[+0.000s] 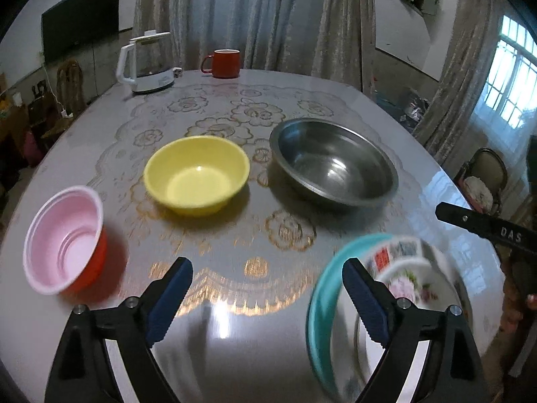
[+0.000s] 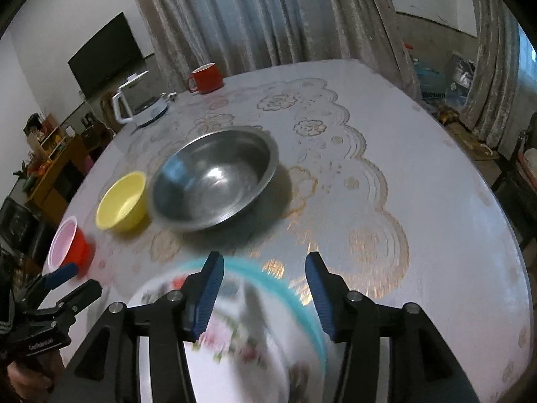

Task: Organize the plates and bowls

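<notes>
Plates [image 2: 255, 346] stacked, teal one underneath, right under the right claw [image 2: 265, 288]. Both claws gape, holding nothing; left claw [image 1: 268, 299] over bare table. Ahead, 3 bowls unstacked: steel [image 1: 334, 163], yellow [image 1: 197, 174], red [image 1: 65, 245]. Roughly half done.

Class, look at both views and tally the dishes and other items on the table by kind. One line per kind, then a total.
Bowls: 3, yellow bowl, steel bowl, red bowl
Plates: 2, teal plate under a floral plate
Mugs: 1, red mug
Kettles: 1, white kettle
Total: 7
</notes>
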`<state>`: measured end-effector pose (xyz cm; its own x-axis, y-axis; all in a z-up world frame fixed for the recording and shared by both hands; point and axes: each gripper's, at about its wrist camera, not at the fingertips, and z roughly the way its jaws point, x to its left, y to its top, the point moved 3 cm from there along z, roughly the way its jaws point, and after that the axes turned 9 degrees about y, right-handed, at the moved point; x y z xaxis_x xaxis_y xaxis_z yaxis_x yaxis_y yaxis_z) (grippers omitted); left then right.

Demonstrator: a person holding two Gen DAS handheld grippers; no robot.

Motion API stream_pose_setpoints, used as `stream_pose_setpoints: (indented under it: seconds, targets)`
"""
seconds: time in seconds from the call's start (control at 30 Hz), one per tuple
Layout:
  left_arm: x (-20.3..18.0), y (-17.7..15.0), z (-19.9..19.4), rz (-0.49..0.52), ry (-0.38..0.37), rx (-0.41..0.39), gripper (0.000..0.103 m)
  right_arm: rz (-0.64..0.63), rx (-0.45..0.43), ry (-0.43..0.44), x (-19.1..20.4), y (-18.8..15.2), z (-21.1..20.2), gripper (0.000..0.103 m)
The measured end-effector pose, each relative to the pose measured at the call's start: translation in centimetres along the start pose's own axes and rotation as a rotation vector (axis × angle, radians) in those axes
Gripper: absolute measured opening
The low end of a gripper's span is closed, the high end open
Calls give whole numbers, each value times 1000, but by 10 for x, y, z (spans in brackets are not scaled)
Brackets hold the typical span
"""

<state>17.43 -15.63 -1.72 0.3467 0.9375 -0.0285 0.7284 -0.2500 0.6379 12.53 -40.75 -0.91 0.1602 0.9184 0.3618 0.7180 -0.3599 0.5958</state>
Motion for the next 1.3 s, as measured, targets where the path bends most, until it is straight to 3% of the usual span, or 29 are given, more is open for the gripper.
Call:
stream_pose_setpoints:
  seconds: [0.07,0.33,0.73,1.1,1.17,1.3]
  targets:
    - [-1,10,9,-7,5,10,92,28,8,41,-8,16,9,51]
    - [-2,39,50,-80,-45,75,92,113,29,73,-31,68,49,57]
    - [-21,66,69,-76,-107,64,92,66,81,68,-25,91,99,57]
    - [-33,70,80,-30,-105,58,87,12,121,76,-17,87,116,31]
    - [-35,67,81,-18,-107,58,82,14,124,69,-19,85,118,24]
    - [-41,64,87,0,-120,82,69,33,142,78,-23,82,123,21]
